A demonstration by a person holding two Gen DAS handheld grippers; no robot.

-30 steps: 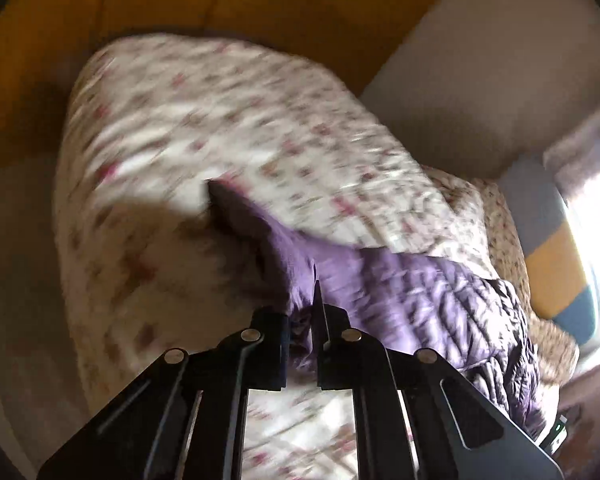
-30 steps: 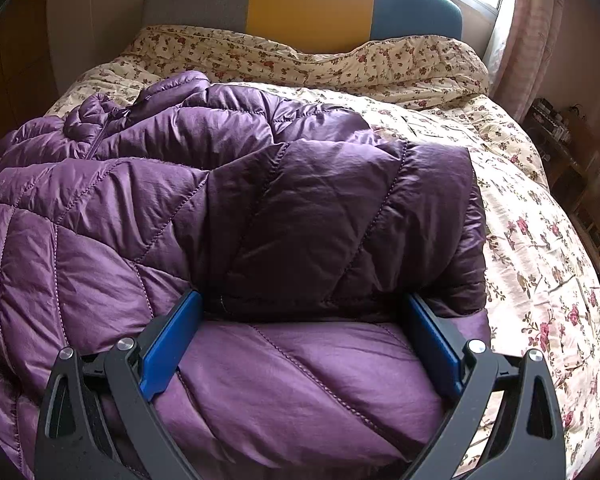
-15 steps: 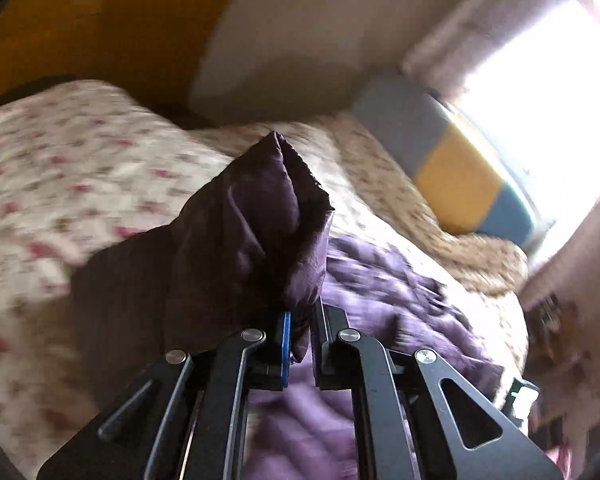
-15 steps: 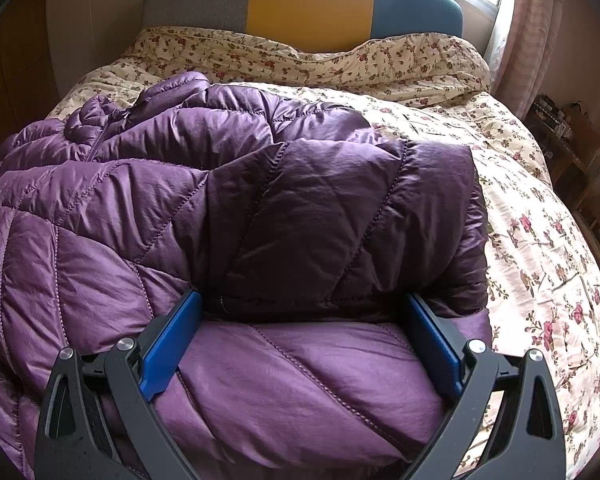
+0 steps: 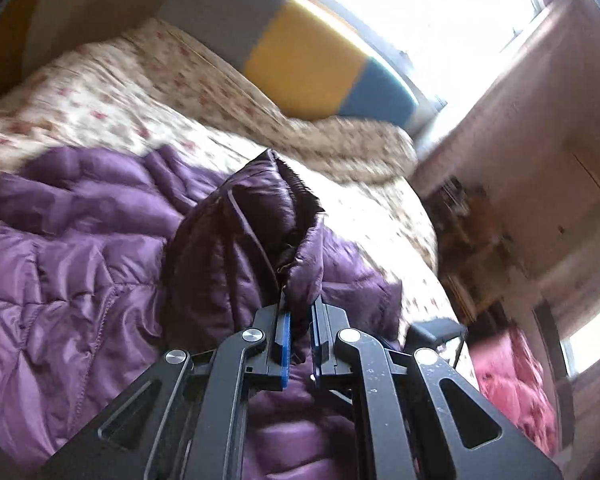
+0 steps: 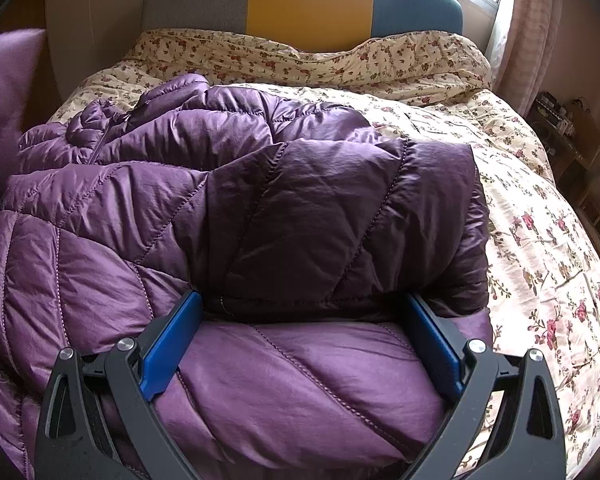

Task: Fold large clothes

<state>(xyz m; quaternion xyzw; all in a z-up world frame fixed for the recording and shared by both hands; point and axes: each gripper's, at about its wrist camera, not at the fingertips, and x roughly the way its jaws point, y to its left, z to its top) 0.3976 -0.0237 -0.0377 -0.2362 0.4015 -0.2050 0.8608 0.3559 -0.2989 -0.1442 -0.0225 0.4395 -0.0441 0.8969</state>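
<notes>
— What takes up most of the room?

— The bed (image 6: 540,240), under a cream floral quilt (image 6: 520,208), with a headboard (image 6: 312,4) in grey, yellow and blue panels at the far end. A window (image 5: 440,20) glares white behind it, and a pink curtain (image 6: 532,28) hangs to the right.

— And the garment?

— A purple quilted puffer jacket (image 6: 260,208) lies across the near half of the quilt, collar and zip toward the headboard. One padded section is folded over the body of the jacket, its dark hem running straight across just ahead of the right gripper (image 6: 300,316).

— How does that gripper stand?

— Jaws spread wide, blue pads to either side of that folded hem, the tips resting down on the fabric (whether they press it sideways I cannot tell; nothing is pinched between them).

— The left one?

— The left gripper (image 5: 298,308) is pressed nearly together, pinching an end of the jacket, likely a sleeve (image 5: 260,232), which stands up bunched in front of the camera above the rest of the coat. The left wrist view is blurred.

— Anything smaller?

— Something pink (image 5: 516,380) low beside the bed, and a cluttered shelf (image 6: 556,116) by the wall, too small to make out.
</notes>
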